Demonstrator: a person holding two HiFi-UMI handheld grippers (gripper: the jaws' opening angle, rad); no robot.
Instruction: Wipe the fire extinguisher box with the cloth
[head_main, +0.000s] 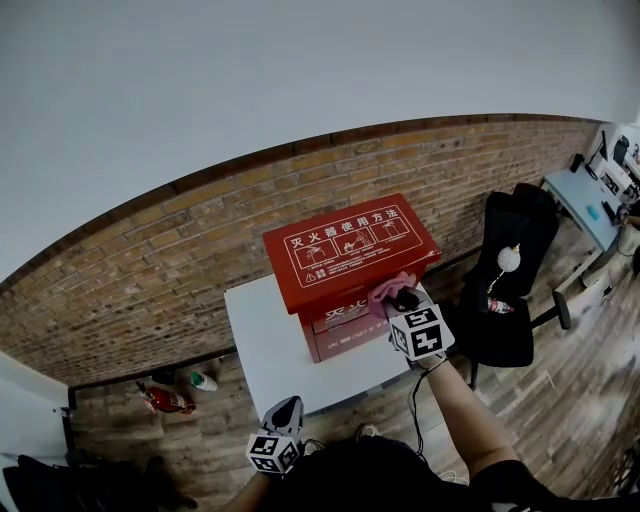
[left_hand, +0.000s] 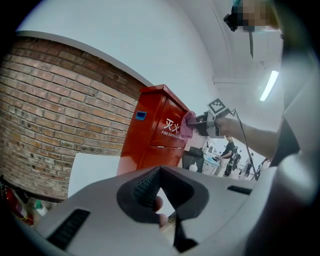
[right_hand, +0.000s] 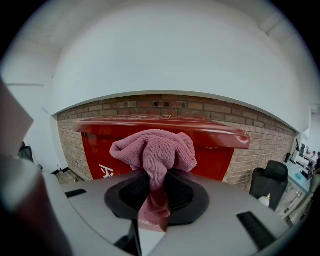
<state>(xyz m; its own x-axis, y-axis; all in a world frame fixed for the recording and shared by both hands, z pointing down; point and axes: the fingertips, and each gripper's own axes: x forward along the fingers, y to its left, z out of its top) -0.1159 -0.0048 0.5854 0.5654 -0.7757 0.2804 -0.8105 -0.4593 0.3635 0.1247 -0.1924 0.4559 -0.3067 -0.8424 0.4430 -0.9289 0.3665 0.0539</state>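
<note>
The red fire extinguisher box (head_main: 345, 250) stands on a white table (head_main: 262, 345) against a brick wall (head_main: 150, 270). The right gripper (right_hand: 155, 182) has its jaws clenched on a pink cloth (right_hand: 152, 150), whose bunched end is pressed to the box's front face just under the lid's edge. The left gripper (head_main: 283, 415) hangs low near the person's body, at the table's near edge and well apart from the box, its jaws closed together with nothing between them. A black office chair (head_main: 510, 260) sits to the right of the table.

Open table (head_main: 262, 345) beside box (head_main: 340, 250), wall (head_main: 200, 260) behind
</note>
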